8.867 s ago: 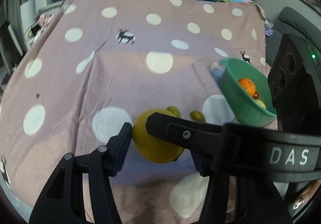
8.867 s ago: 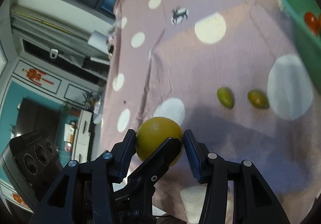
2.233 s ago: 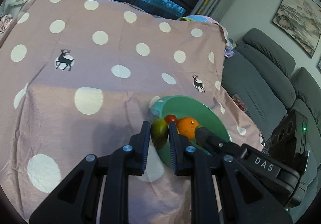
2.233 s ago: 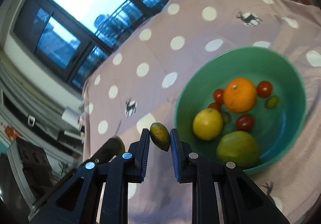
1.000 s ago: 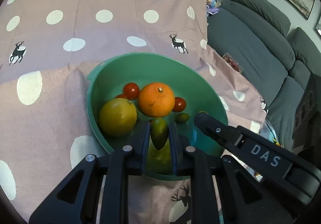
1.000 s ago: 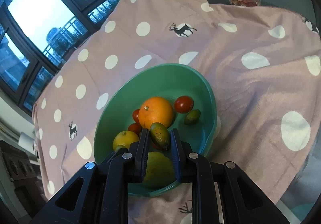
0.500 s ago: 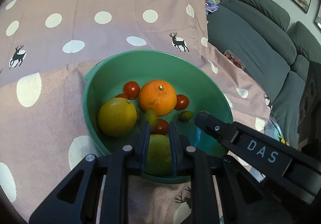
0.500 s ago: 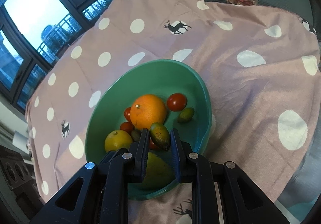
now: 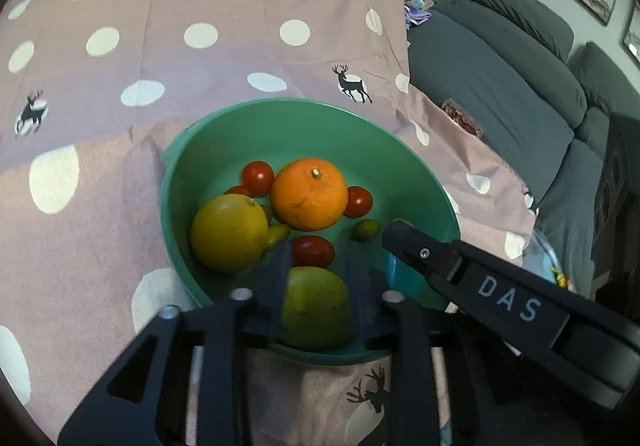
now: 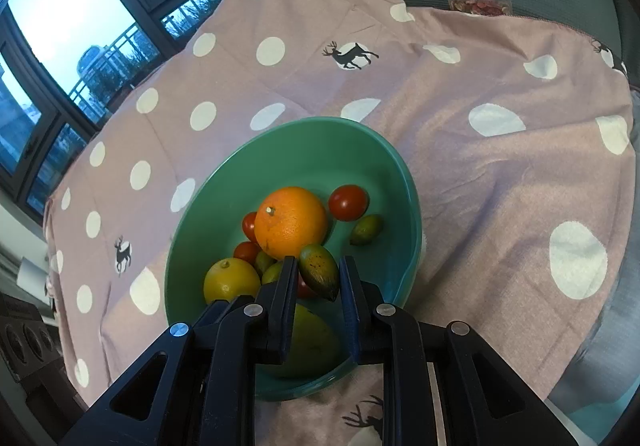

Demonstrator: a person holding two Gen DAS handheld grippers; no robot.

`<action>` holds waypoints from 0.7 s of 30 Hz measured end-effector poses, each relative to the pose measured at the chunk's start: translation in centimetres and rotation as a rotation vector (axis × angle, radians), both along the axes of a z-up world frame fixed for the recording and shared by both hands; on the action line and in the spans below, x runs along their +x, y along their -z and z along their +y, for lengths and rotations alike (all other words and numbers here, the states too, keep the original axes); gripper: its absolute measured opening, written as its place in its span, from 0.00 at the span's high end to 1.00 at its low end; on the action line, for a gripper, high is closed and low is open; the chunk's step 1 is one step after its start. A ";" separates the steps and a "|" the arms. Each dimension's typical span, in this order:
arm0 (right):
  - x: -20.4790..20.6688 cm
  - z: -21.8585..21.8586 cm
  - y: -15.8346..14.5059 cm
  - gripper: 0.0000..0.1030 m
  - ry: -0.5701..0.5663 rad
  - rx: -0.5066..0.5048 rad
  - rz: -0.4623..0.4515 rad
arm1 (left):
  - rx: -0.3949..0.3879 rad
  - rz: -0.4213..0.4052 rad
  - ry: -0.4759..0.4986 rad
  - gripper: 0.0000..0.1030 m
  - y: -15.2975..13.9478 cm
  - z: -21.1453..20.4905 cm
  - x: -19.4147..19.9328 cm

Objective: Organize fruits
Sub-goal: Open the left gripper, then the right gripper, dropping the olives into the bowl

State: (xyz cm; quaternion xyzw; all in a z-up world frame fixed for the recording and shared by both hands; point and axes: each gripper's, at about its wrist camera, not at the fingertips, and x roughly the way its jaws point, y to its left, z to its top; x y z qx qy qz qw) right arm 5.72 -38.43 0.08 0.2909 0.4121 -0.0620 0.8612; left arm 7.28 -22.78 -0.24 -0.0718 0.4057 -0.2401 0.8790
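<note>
A green bowl (image 9: 248, 114) (image 10: 224, 182) sits on the pink dotted cloth and holds an orange (image 9: 309, 193) (image 10: 290, 222), a yellow lemon (image 9: 229, 232) (image 10: 231, 285), a large yellow-green fruit (image 9: 314, 306), red tomatoes (image 9: 258, 177) and small green fruits (image 9: 365, 229). My left gripper (image 9: 318, 258) is open and empty above the bowl's near side. My right gripper (image 10: 318, 274) is over the bowl with a small green-brown fruit (image 10: 319, 271) between its fingers, which have parted slightly. The right gripper's finger (image 9: 416, 246) shows in the left wrist view.
The pink cloth (image 9: 160, 58) with white dots and deer prints covers the table. A grey sofa (image 9: 516, 86) stands to the right. Windows (image 10: 80, 18) are at the back. A black speaker-like box (image 10: 24, 342) is at the left edge.
My left gripper has let its small green fruit drop into the bowl and has opened wider. My right gripper still has its fruit over the bowl; its fingers have begun to part.
</note>
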 end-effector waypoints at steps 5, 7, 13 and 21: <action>-0.1 -0.2 0.1 0.78 0.007 0.007 -0.009 | 0.012 -0.002 -0.023 0.50 0.5 0.2 0.4; -0.1 -0.2 0.1 0.78 0.008 0.005 -0.009 | 0.016 -0.005 -0.022 0.50 0.6 0.1 0.5; -0.2 -0.3 0.1 0.78 0.008 0.005 -0.013 | -0.005 -0.046 -0.048 0.48 0.6 0.2 0.0; -0.1 -0.4 0.1 0.78 0.003 0.001 -0.013 | -0.028 -0.097 -0.053 0.46 0.5 0.5 -0.4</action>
